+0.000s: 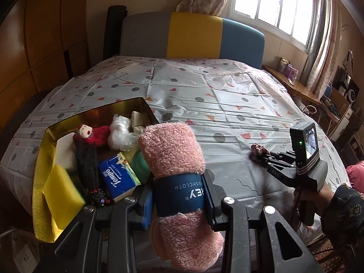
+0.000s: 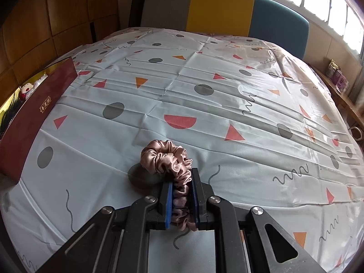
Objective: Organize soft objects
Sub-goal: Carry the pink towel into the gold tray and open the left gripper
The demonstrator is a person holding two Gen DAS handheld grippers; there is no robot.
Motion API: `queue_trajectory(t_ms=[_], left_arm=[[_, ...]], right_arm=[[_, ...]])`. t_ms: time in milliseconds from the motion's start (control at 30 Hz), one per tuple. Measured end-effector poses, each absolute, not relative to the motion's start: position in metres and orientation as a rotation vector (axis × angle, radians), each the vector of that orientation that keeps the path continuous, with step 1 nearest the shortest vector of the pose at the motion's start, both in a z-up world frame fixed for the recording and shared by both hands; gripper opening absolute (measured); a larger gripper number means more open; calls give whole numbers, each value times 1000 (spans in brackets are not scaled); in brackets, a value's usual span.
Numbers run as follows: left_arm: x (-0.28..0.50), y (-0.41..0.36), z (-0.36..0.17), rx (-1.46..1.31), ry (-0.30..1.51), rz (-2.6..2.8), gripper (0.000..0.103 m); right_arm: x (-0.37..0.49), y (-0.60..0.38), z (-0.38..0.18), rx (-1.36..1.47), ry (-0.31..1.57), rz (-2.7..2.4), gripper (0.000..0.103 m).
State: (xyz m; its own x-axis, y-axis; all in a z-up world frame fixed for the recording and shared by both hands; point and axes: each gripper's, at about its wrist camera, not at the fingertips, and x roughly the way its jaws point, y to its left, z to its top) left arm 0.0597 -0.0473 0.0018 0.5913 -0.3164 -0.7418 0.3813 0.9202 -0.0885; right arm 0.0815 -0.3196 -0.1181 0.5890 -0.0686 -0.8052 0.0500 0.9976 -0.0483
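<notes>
The left gripper [image 1: 179, 196] has its fingers [image 1: 210, 204] closed partway around a rolled pink terry dishcloth with a blue paper band [image 1: 174, 170], pinching it right at the band. The roll's long axis runs straight ahead along the fingers, its fuzzy free end poking well past the tips, its other end sagging back under the frame. Just beyond and to the left of those fingertips sits the open gold-lined rectangular box [image 1: 42, 177], already crowded: a red knitted doll [image 1: 91, 133], a white plush toy [image 1: 120, 134], a blue tissue pack [image 1: 119, 177], a yellow sponge block [image 1: 60, 188]. The roll hangs at the box's near right edge, partly over it, so the drop looks close; I'd judge a short sweep left puts it above the green item showing there.

Over on the right, the right gripper [image 2: 182, 201] has its fingers almost fully shut on a dusty-pink satin scrunchie [image 2: 168, 159], which bunches between the pads and spills forward of the tips onto the patterned bedsheet [image 2: 204, 113]. From these fingers the box [image 2: 36, 109] lies far to the left, well apart, its dark red outer wall facing us. The left hand is clearly the nearer one.
</notes>
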Motion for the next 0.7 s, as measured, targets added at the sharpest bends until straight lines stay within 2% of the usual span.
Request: queue_trajectory(t_ms=[233, 567, 700], left_arm=[[68, -9, 2, 27, 854, -348, 36], [85, 134, 8, -221, 869, -107, 36], [86, 161, -2, -276, 899, -82, 36]], right_arm=[[81, -319, -118, -27, 938, -74, 14], [82, -320, -118, -18, 941, -71, 14], [82, -320, -119, -21, 941, -72, 14]])
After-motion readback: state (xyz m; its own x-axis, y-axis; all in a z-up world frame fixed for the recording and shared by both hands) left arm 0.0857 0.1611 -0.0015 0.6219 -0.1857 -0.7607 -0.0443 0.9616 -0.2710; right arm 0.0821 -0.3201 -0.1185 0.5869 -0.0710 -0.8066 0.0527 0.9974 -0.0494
